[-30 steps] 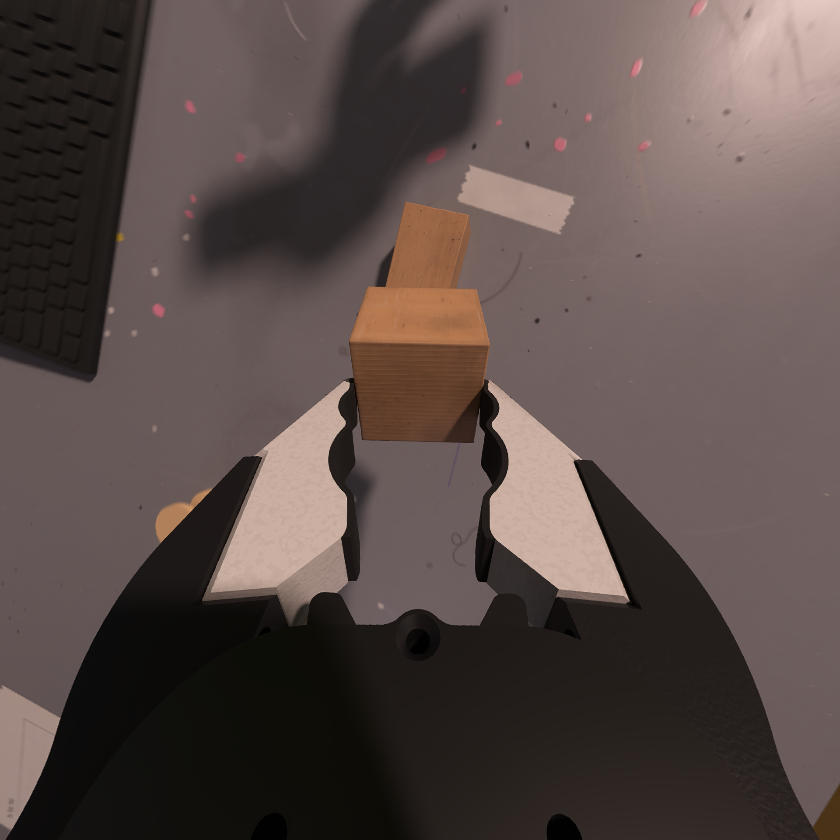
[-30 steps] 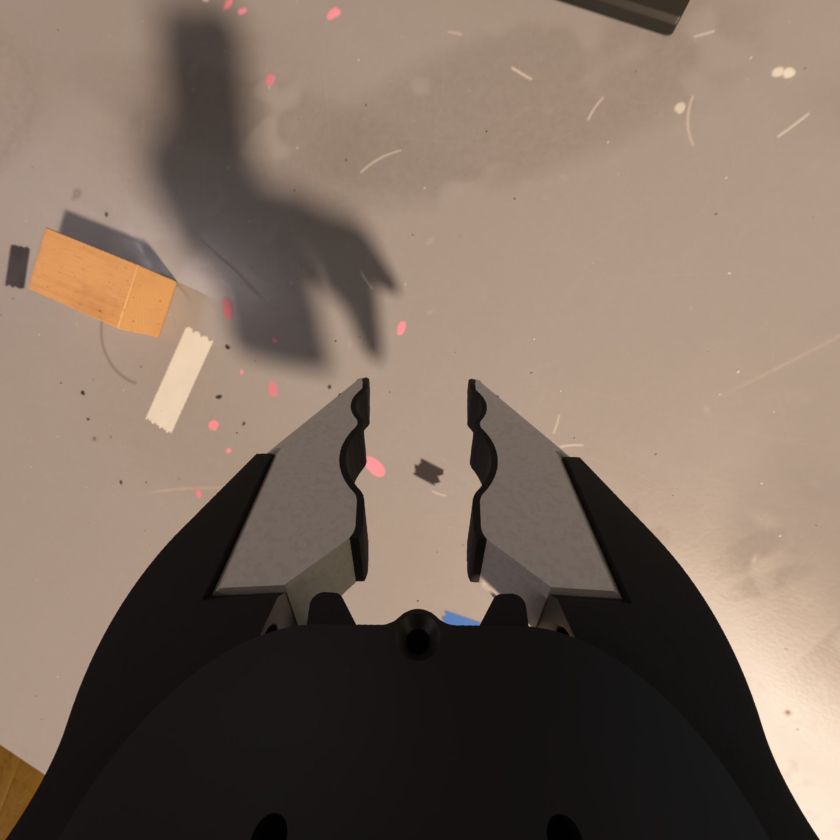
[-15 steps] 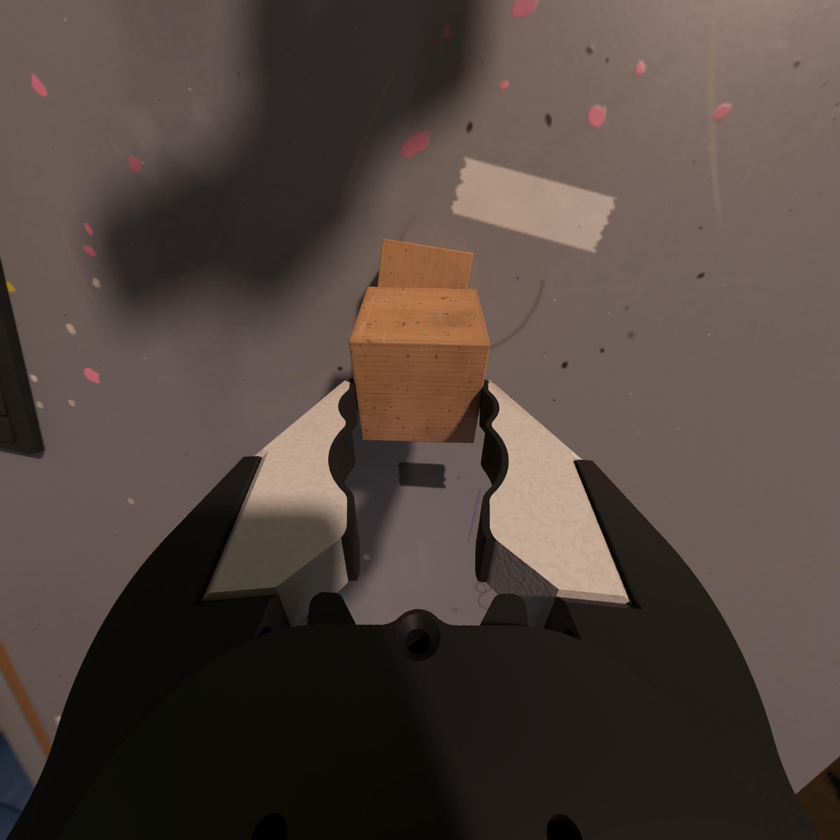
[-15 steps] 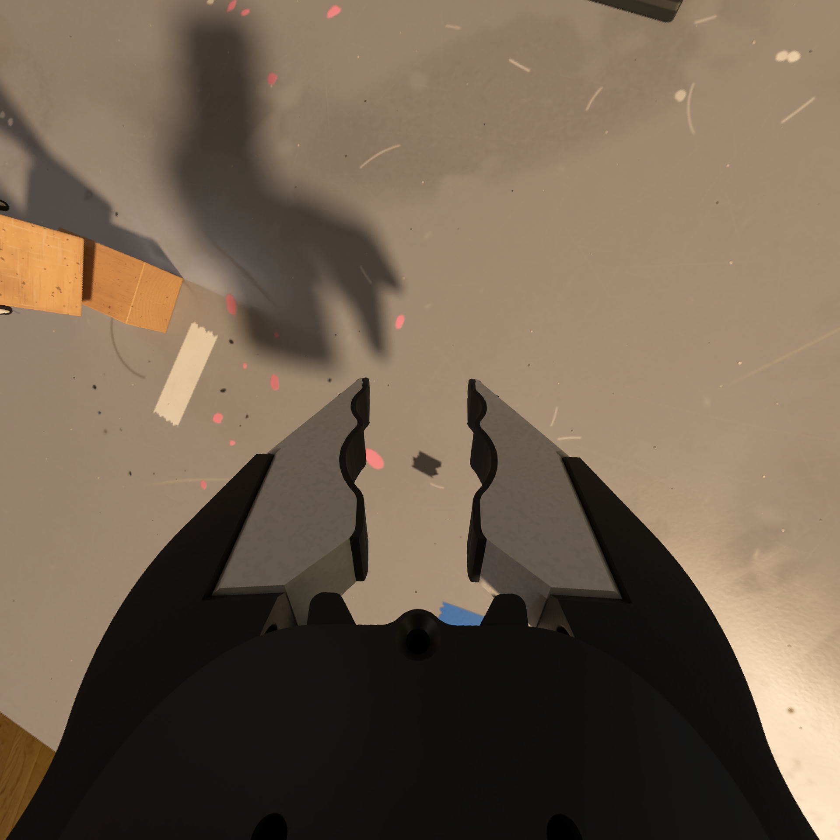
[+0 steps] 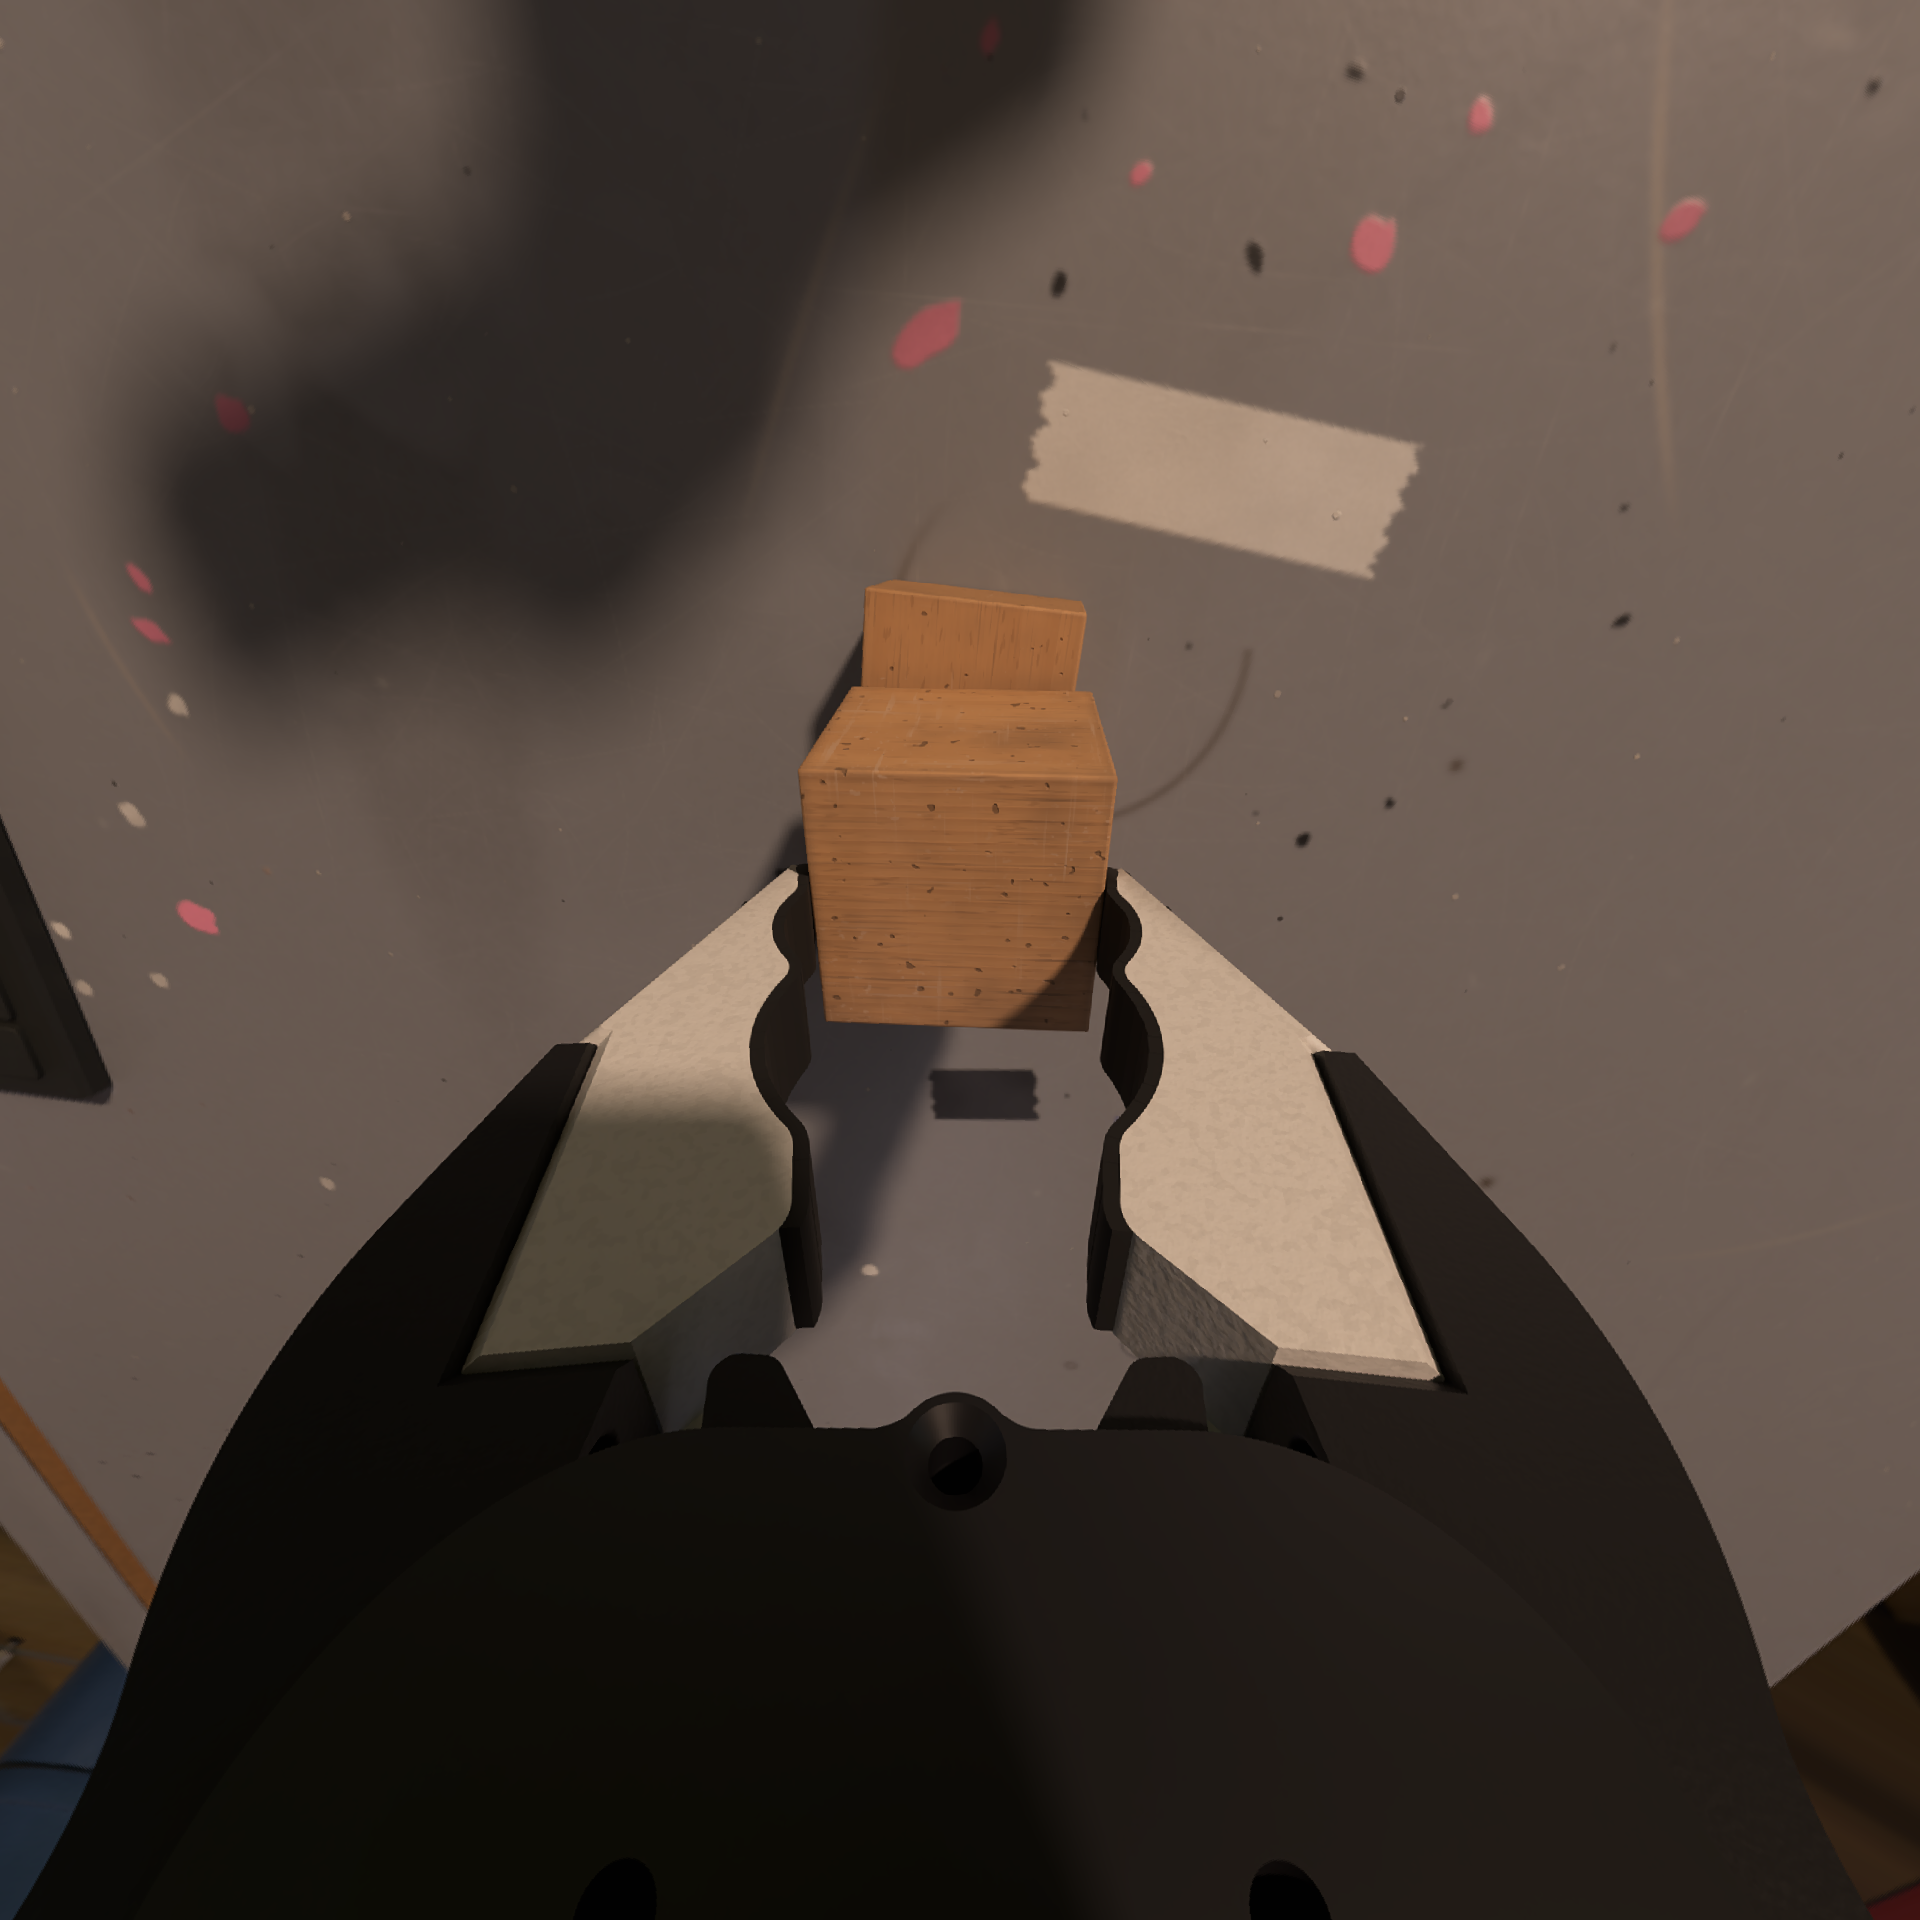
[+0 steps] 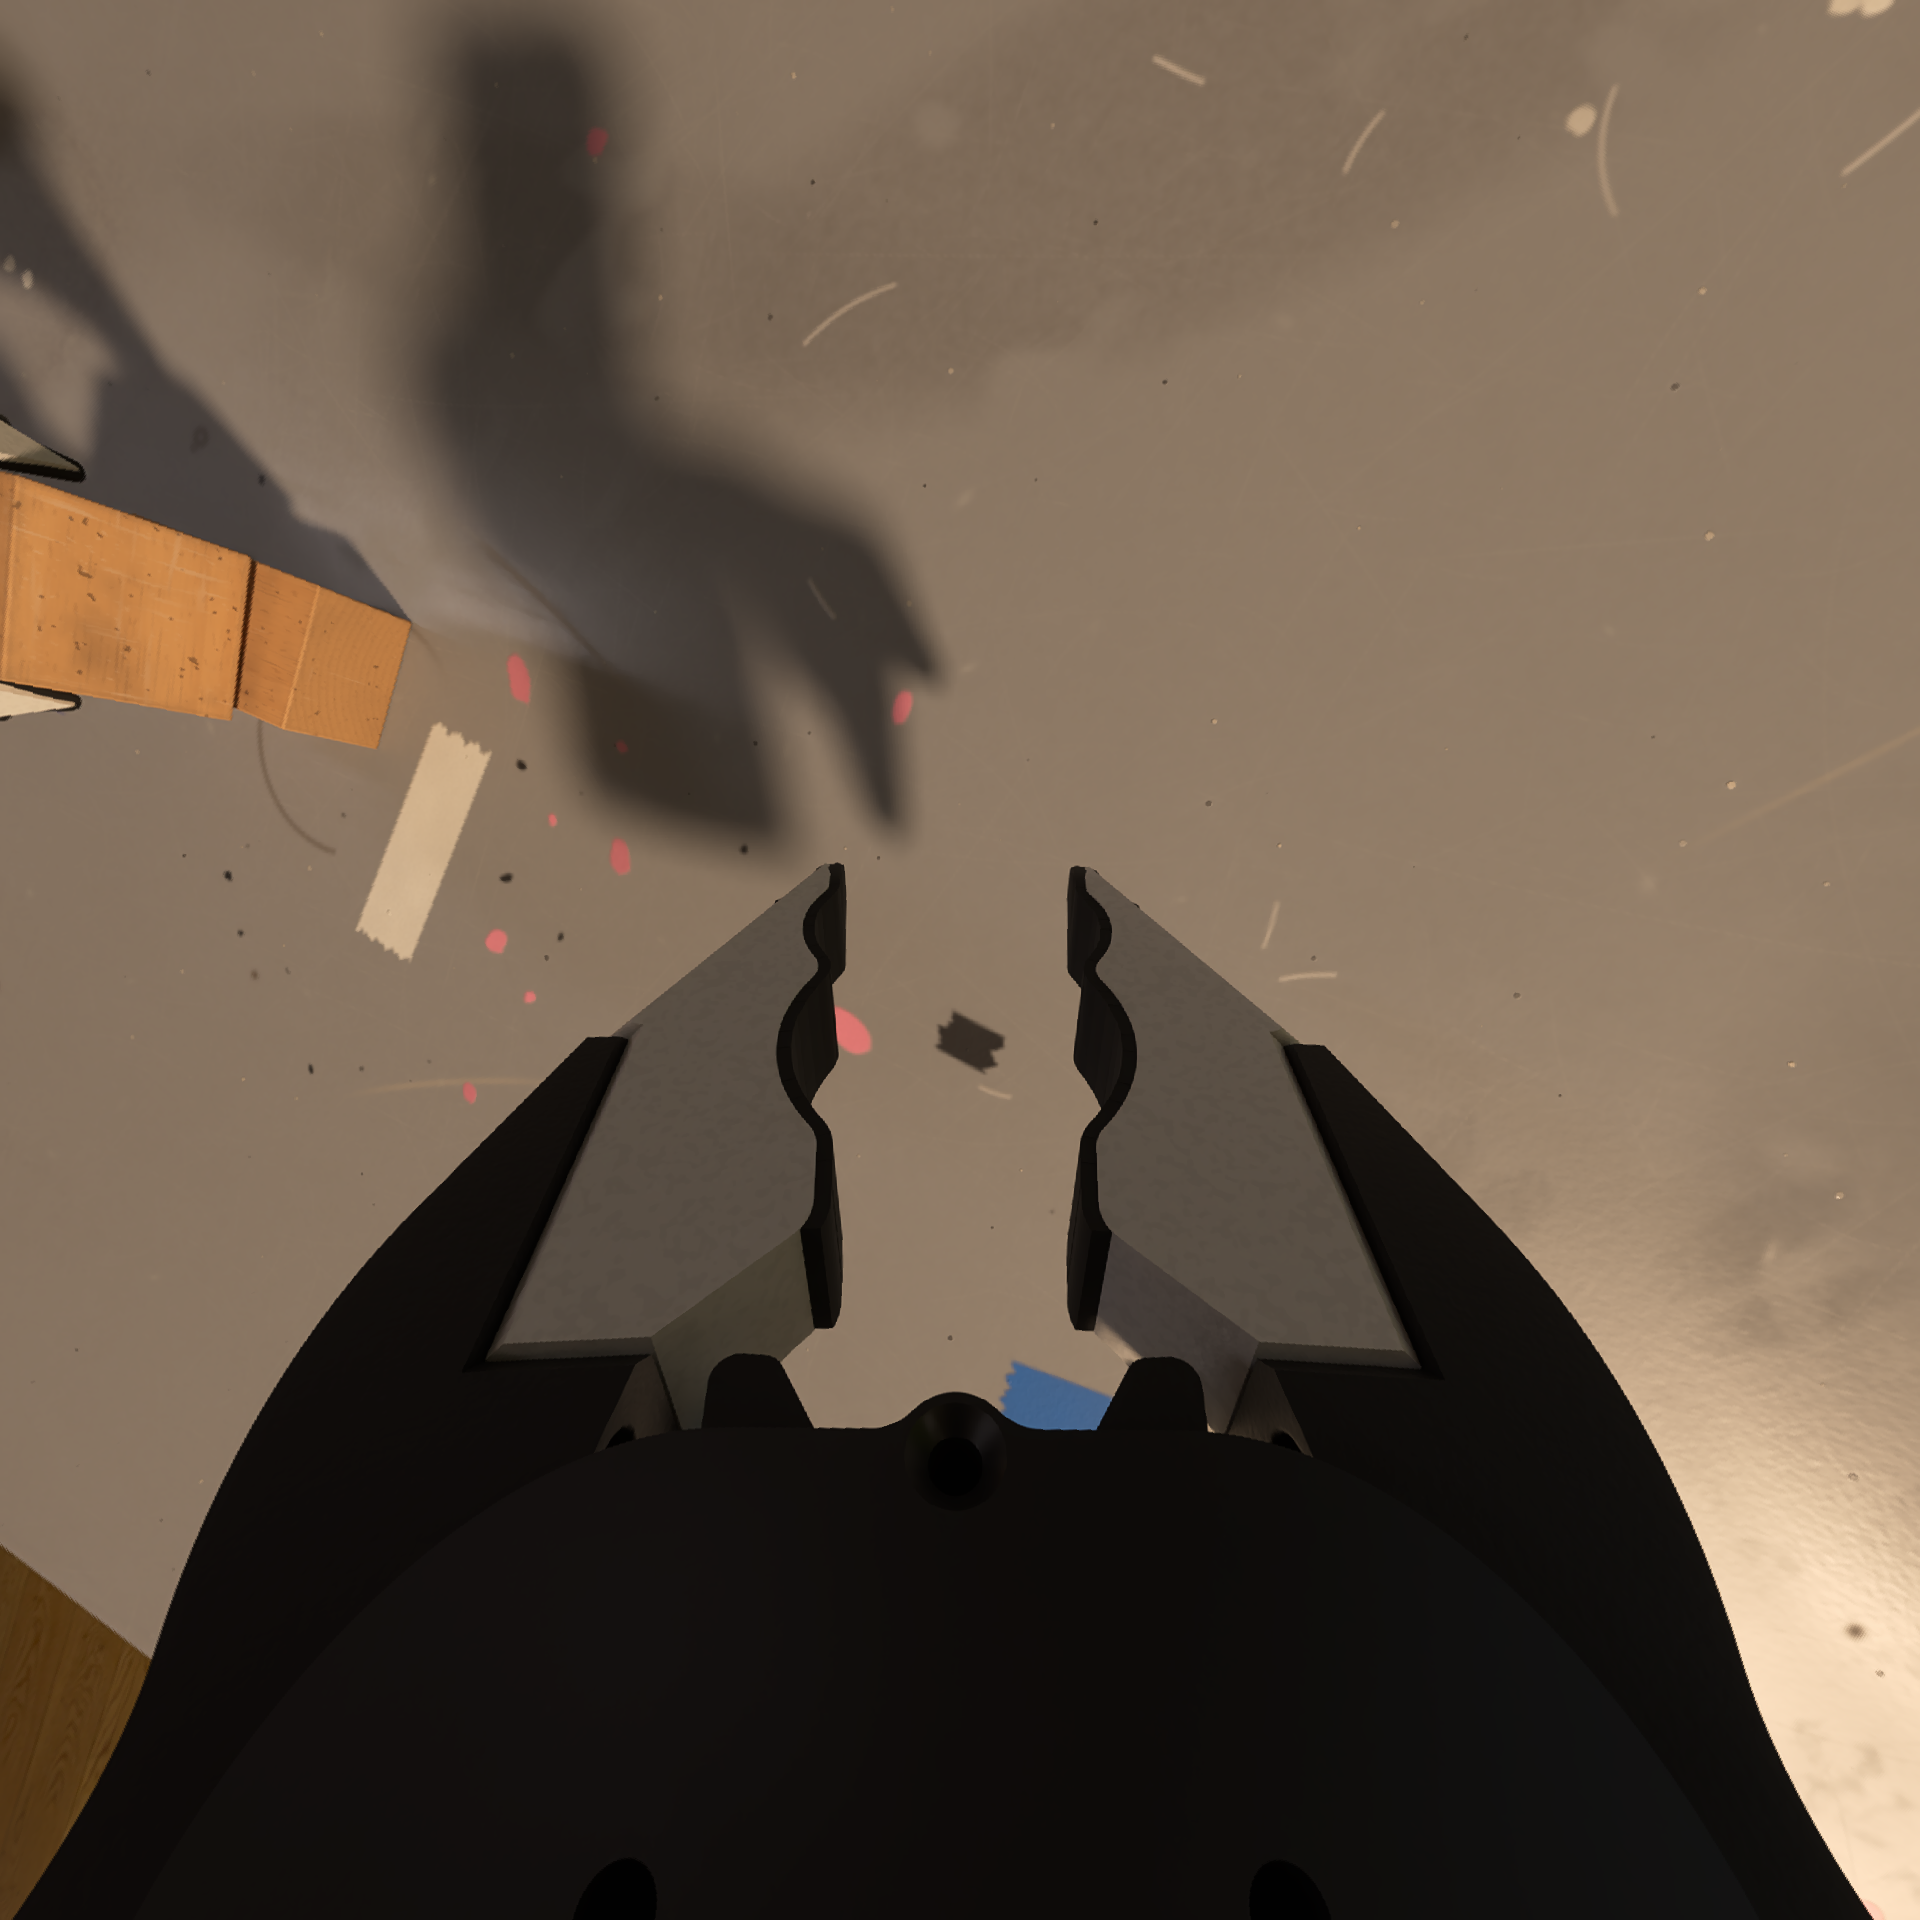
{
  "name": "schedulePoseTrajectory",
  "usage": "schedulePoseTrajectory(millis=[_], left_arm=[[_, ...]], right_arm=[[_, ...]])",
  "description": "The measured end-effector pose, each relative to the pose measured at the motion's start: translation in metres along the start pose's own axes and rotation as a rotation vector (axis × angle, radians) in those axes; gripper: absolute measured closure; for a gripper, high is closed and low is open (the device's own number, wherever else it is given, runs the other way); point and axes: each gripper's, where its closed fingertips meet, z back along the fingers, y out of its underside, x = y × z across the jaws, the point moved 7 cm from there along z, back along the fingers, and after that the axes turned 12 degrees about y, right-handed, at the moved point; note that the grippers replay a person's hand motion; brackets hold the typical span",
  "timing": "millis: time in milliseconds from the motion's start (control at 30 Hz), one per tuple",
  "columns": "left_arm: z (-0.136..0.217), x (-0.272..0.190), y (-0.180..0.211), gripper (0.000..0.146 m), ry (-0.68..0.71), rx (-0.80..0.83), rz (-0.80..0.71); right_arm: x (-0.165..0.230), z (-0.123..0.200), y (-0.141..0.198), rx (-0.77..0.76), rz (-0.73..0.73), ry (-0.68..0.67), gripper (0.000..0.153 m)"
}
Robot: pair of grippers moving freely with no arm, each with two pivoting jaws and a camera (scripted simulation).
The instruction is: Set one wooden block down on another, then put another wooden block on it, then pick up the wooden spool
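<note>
My left gripper (image 5: 956,904) is shut on a speckled wooden block (image 5: 956,862) and holds it above a second wooden block (image 5: 971,644) that lies on the grey table, mostly hidden behind the held one. In the right wrist view the held block (image 6: 114,608) shows at the left edge between the left gripper's fingertips (image 6: 36,462), right over the lying block (image 6: 322,665); I cannot tell whether they touch. My right gripper (image 6: 956,883) is open and empty over bare table. No spool is in view.
A strip of pale tape (image 5: 1216,468) lies on the table just beyond the blocks, also in the right wrist view (image 6: 426,836). A dark keyboard corner (image 5: 36,997) sits at the left. The table edge (image 5: 1860,1642) runs at lower right. A blue tape scrap (image 6: 1049,1397) lies under my right gripper.
My left gripper has carried the held block forward and down over the lying block, which is now mostly covered. The right gripper has hardly moved and stays open.
</note>
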Motion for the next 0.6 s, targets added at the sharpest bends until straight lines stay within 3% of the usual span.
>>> schedulePoseTrajectory(millis=[167, 267, 433, 533, 600], left_arm=[[0.004, 0.005, -0.004, 0.091, -0.012, 0.054, -0.087], [0.025, 0.004, -0.003, 0.078, -0.012, -0.041, -0.098], [0.102, -0.01, 0.026, 0.078, -0.138, -0.534, -0.109], [0.15, -0.018, 0.072, 0.08, -0.369, -0.847, -0.09], [0.166, -0.02, 0.11, 0.081, -0.581, -0.969, -0.06]], right_arm=[[-0.001, -0.002, 0.002, 0.01, -0.001, -0.004, 0.11], [-0.002, 0.0, 0.002, 0.003, -0.006, -0.006, 0.11], [-0.008, 0.009, 0.0, -0.05, -0.024, -0.002, 0.11], [-0.01, 0.015, -0.002, -0.09, -0.035, 0.004, 0.11], [-0.01, 0.017, -0.003, -0.103, -0.035, 0.005, 0.11]])
